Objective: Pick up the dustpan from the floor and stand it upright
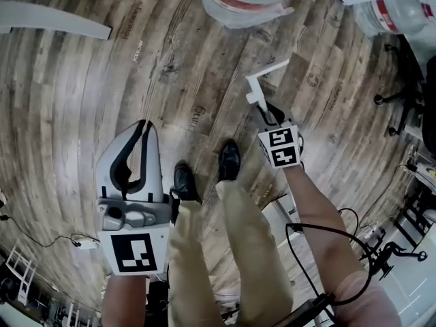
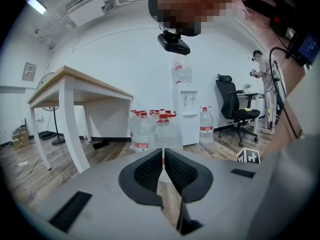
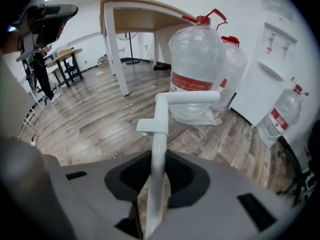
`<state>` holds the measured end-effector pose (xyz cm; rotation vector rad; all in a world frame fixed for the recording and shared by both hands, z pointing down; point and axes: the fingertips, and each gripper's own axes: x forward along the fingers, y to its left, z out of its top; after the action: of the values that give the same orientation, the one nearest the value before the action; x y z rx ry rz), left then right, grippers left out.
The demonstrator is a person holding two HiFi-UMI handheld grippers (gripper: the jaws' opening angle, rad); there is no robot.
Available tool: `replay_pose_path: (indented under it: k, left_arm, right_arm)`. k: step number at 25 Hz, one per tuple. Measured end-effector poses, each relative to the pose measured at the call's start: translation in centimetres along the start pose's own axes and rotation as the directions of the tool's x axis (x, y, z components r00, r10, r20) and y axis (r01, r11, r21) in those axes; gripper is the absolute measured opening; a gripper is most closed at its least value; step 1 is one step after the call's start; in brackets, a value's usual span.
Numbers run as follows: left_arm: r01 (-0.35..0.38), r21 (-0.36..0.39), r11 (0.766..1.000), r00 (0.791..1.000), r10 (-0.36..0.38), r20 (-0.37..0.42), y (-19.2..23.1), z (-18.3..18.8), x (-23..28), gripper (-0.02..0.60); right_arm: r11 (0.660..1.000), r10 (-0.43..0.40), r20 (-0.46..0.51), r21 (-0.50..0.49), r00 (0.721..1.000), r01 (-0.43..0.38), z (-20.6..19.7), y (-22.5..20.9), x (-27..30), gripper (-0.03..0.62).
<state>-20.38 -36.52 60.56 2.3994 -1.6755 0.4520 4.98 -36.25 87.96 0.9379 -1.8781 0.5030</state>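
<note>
Wood plank floor [image 1: 82,101] fills the head view. Large water bottles [image 3: 197,74] stand on it ahead, beside a white-legged table [image 3: 145,11]. The person's trousers [image 1: 231,251] and dark shoes [image 1: 229,159] sit centre frame.

Left gripper [image 2: 163,156]: held out left of the legs, jaws together, nothing between them.

Right gripper [image 3: 157,166]: jaws clamped on the white dustpan handle [image 3: 159,134]. The handle is off the floor, with its bent end toward the bottles. Pan end not visible.
</note>
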Motion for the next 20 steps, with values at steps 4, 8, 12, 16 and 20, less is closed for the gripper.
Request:
replay_pose_path:
  k: [4,8,12,16,20]
  left_arm:
    - [0.038,0.052,0.998,0.999,-0.039,0.024,-0.1,4.6,-1.3,0.02]
    - [0.068,0.068,0.995,0.994,-0.073,0.078,-0.2,9.4,-2.5,0.02]
    - [0.118,0.032,0.992,0.987,-0.121,0.106,-1.9,13.7,-4.2,0.02]
    - [0.178,0.024,0.984,0.977,-0.179,0.116,-4.3,16.9,-6.6,0.02]
    - [0.261,0.049,0.964,0.958,-0.265,0.108,-7.2,19.1,-9.3,0.02]
  right_arm:
    - [0.999,-0.038,0.034,0.024,0.999,0.038,0.5,-0.9,-5.7,0.091]
    - [0.993,-0.102,0.059,0.064,0.993,0.098,0.9,-2.2,-11.2,0.089]
    - [0.985,-0.152,0.06,0.097,0.987,0.146,0.5,-3.3,-16.8,0.089]
    - [0.973,-0.201,0.056,0.132,0.978,0.192,-0.2,-3.8,-22.5,0.089]
    - [0.957,-0.253,0.054,0.16,0.966,0.242,-1.2,-3.9,-27.8,0.089]
